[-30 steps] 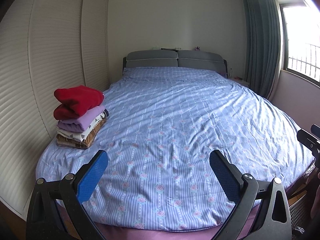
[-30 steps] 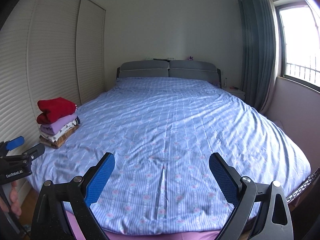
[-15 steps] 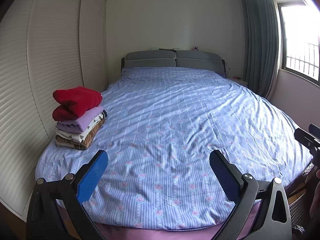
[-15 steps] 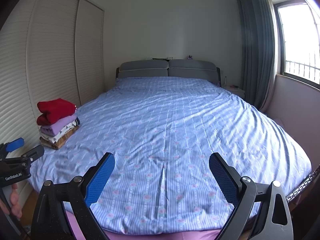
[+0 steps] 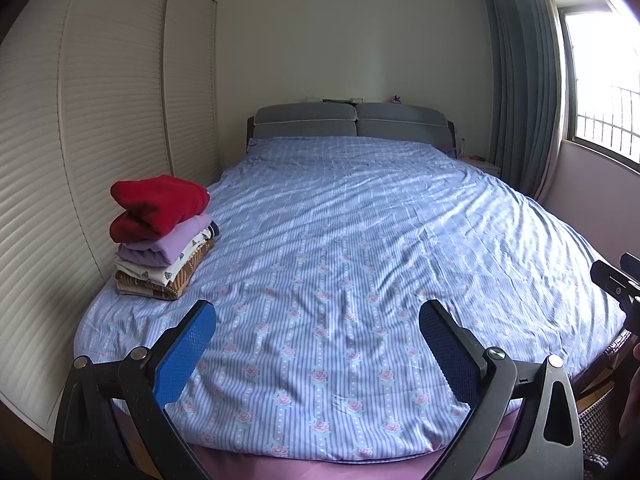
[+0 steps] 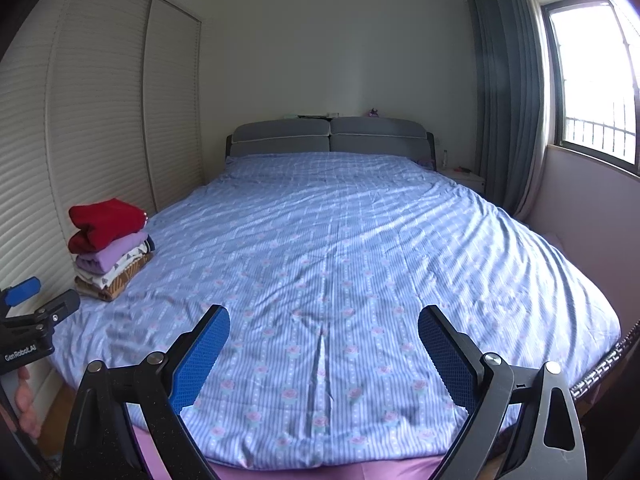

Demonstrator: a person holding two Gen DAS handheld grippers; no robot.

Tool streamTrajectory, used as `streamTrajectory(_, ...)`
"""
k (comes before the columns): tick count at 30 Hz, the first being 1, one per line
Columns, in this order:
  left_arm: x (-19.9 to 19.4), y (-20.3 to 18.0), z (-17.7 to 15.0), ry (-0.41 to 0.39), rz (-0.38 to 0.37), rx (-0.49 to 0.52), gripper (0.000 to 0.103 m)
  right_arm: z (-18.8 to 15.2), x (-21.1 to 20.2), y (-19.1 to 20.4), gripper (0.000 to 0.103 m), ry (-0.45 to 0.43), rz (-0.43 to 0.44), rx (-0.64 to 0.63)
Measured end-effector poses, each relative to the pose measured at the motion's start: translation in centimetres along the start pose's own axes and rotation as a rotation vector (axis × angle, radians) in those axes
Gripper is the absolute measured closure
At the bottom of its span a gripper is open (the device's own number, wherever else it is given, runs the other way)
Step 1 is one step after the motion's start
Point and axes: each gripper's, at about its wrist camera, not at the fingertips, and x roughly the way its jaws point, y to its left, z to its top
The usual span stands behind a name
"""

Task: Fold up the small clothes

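A stack of folded clothes (image 5: 160,240) sits at the left edge of the bed, a red garment (image 5: 158,204) on top, then lilac, white patterned and brown ones. In the right wrist view the same stack (image 6: 110,250) lies far left. My left gripper (image 5: 316,324) hovers open above the bed's foot end, nothing between its blue pads. My right gripper (image 6: 324,324) is likewise open and empty over the foot end. Each gripper shows at the edge of the other's view: the left gripper (image 6: 28,320), the right gripper (image 5: 616,280).
The bed (image 5: 360,240) carries a blue striped floral cover and a grey headboard (image 5: 352,120). Louvred wardrobe doors (image 5: 100,120) run along the left. Curtains (image 5: 520,80) and a window (image 5: 600,80) stand at the right. A wicker basket (image 5: 596,420) sits low right.
Both views have shifted slightly back and up from the bed. Both grippers stay open and empty; the stack has not moved.
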Motion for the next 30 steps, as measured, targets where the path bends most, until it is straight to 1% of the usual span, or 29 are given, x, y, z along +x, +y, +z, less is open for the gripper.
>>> streamTrajectory(13, 0.07, 0.05, -0.09, 0.0, 0.036, -0.009, 0.0, -0.13, 0.1, 0.06, 0.007, 0.0, -0.024, 0.005)
streamTrajectory(30, 0.29, 0.18, -0.32, 0.025, 0.024, -0.024, 0.0, -0.18, 0.12, 0.22, 0.007, 0.001, -0.015, 0.009)
